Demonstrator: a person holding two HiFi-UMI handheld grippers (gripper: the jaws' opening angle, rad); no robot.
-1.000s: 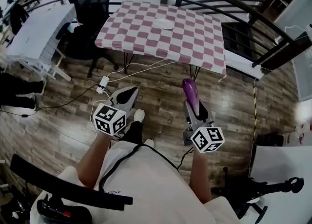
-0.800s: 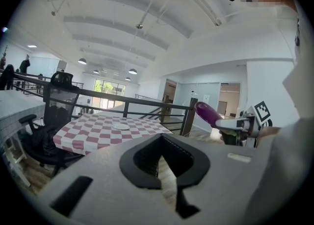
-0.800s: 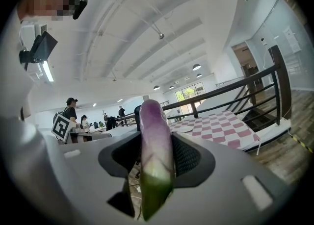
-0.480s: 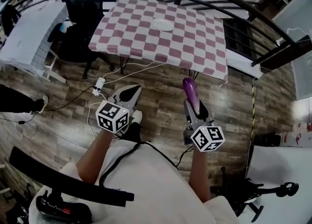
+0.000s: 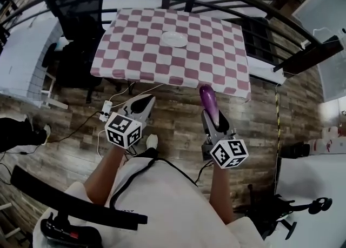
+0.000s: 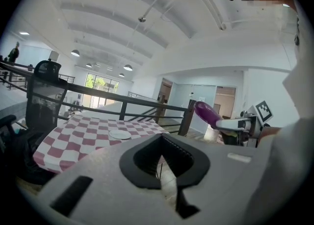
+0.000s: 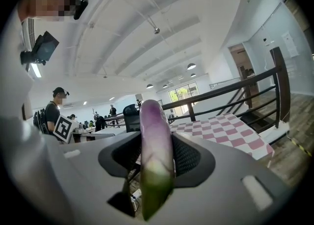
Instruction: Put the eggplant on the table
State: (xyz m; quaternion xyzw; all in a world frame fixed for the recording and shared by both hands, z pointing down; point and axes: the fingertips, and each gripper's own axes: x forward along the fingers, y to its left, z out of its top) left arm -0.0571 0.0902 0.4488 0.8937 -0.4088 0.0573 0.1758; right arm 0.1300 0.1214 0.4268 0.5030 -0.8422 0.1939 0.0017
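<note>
- The eggplant [image 5: 208,100], long, glossy and purple, paling to green at its rear end, is sitting clamped between the right gripper's [image 5: 212,116] jaws, pointing forward over the wooden floor, just short of the table.
- The table [image 5: 135,52], draped in a pink-and-white checked cloth, is standing ahead.

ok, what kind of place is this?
Likely an open-plan office or lab, maybe on a raised level: office chair, white desk, and a railing behind the table.
</note>
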